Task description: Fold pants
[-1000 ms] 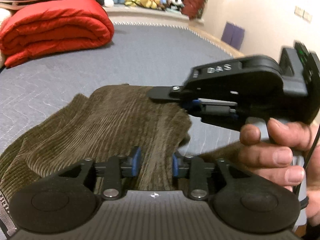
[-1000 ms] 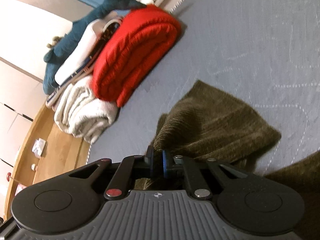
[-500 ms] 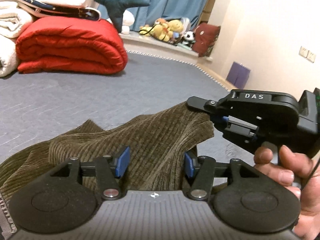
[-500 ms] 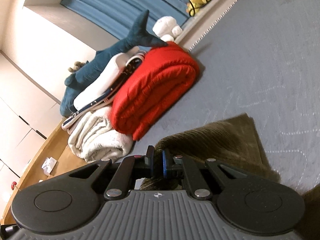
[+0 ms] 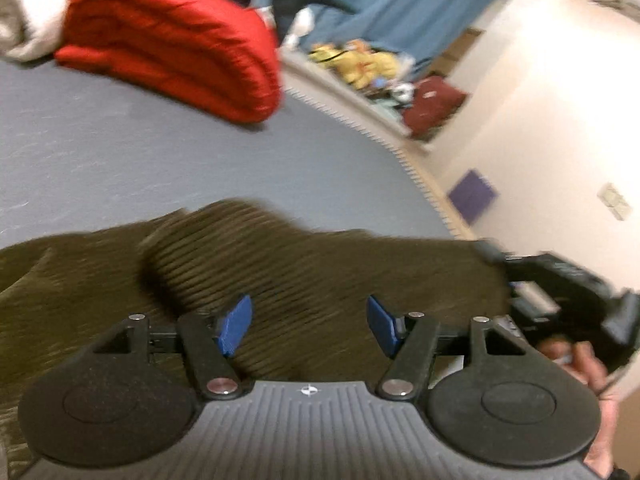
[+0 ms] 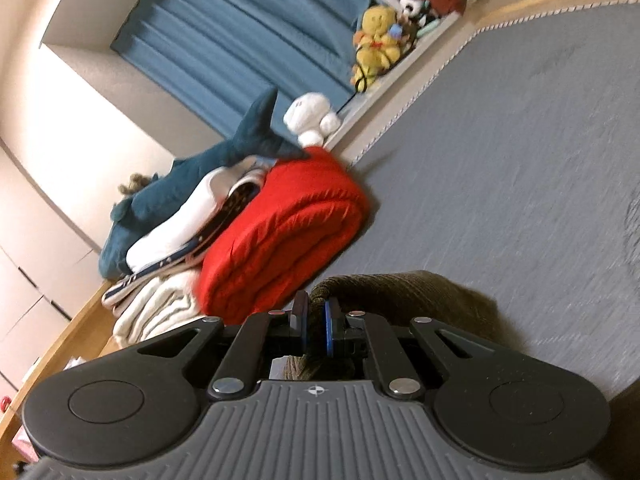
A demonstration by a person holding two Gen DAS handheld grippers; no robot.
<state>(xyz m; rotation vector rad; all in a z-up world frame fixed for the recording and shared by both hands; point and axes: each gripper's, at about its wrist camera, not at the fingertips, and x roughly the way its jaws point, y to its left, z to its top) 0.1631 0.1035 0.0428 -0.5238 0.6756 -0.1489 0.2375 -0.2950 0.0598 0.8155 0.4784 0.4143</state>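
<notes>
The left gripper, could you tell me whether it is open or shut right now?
Open: the left gripper has its blue pads wide apart, with the pants lying loose between them.

Inspector: What changed on your left?

Operator: My left gripper (image 5: pixel 308 326) spread wider, releasing the pants (image 5: pixel 320 264).

Inspector: And the right?

Operator: My right gripper (image 6: pixel 316 316) apparently lifted its pinched fold higher; blurred.

Pants (image 5: pixel 304 264) on mattress (image 5: pixel 160 160), before quilt (image 5: pixel 172 40)
</notes>
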